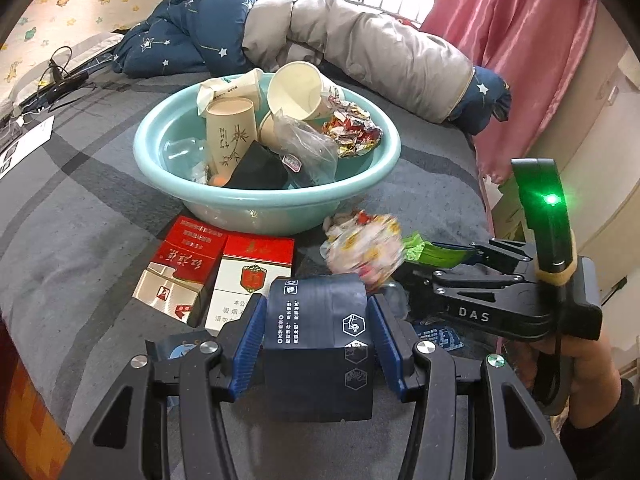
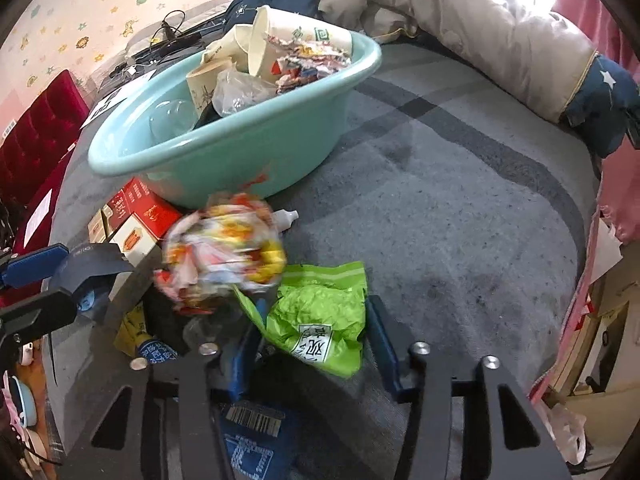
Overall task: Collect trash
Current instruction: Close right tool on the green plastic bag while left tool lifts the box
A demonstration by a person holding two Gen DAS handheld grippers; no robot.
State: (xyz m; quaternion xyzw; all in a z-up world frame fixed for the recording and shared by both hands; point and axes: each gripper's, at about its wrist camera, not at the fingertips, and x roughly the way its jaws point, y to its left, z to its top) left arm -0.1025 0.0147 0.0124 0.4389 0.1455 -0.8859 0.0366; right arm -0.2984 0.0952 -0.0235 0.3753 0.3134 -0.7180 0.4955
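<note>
The left gripper (image 1: 316, 320) is clamped on a dark blue cardboard box (image 1: 318, 344), its ribbed blue pads pressed against both flat sides. The right gripper (image 2: 312, 336) has a crinkled green wrapper (image 2: 320, 320) between its fingers; whether they pinch it, I cannot tell. A blurred, crumpled foil wrapper (image 2: 224, 256) sits just before the round, smooth teal plastic basin (image 1: 360, 176), which holds paper cups (image 1: 296, 88). Two red-and-white cartons (image 1: 208, 272) lie against the basin's near wall on the grey felted blanket (image 2: 440, 208).

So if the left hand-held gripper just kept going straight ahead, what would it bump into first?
Probably the teal basin. The left hand-held gripper, shut on the dark blue box, points at its near wall. The cigarette packs lie lower left, so it may pass them; depth is unclear.
</note>
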